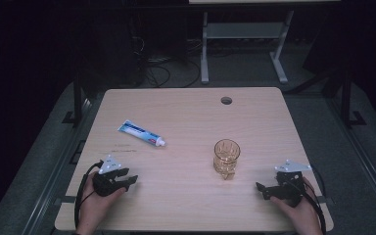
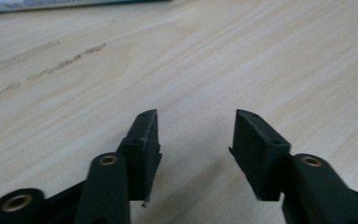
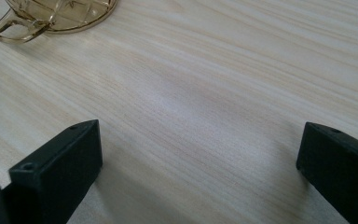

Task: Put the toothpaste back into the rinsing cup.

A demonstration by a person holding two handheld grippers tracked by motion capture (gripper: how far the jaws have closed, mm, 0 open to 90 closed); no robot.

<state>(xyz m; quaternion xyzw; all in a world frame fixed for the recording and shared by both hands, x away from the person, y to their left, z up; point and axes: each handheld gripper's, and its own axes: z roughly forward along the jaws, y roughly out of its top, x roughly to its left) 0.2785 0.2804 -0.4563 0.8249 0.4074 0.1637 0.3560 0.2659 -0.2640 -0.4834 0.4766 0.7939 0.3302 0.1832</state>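
High view: amber glass mug (image 1: 226, 157) stands upright on table (image 1: 186, 112).

Each hand grips a black two-jaw tool low over the table's near edge, the left tool (image 1: 127, 182) with jaws parted, the right tool (image 1: 263, 191) with jaws spread wider, both empty.

A pale wood-grain table (image 1: 191, 117) is seen lit at centre, a round cable hole (image 1: 226, 101) near its far edge. Beyond the table, grey floor (image 1: 245, 68), a tangle of cables (image 1: 159, 68) and a white desk frame (image 1: 245, 36) are made out. Surroundings left and right of the table are lost in darkness.
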